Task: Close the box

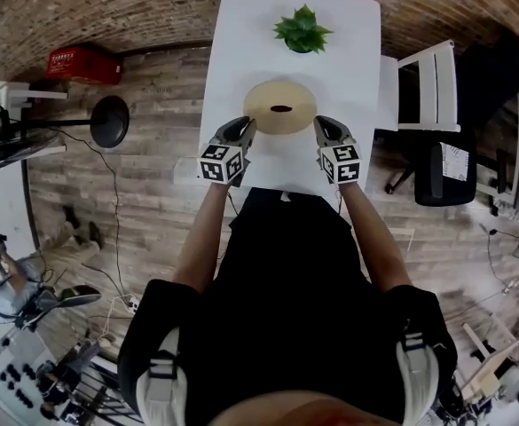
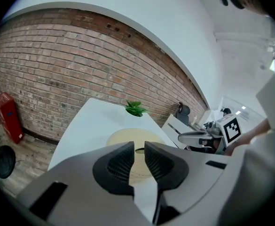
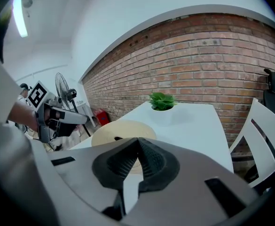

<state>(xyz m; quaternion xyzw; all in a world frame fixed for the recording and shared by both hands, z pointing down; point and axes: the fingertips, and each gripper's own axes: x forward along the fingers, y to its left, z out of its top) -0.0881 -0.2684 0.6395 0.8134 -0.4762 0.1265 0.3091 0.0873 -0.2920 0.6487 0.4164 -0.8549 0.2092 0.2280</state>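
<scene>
A round tan box (image 1: pixel 280 106) with a dark slot in its flat top lies on the white table (image 1: pixel 241 25). My left gripper (image 1: pixel 246 128) hovers at the box's left edge and my right gripper (image 1: pixel 322 125) at its right edge; neither visibly touches it. In the left gripper view the left gripper (image 2: pixel 139 148) shows a narrow gap between its pads with nothing in it, and the box (image 2: pixel 118 136) lies beyond. In the right gripper view the right gripper (image 3: pixel 137 143) has its pads meeting at the tips, empty, with the box (image 3: pixel 118 128) just ahead.
A small green plant (image 1: pixel 302 30) in a white pot stands at the table's far end. A white chair (image 1: pixel 428 87) is to the right of the table. A red box (image 1: pixel 86 63) and a black fan (image 1: pixel 108 121) stand on the floor at left by the brick wall.
</scene>
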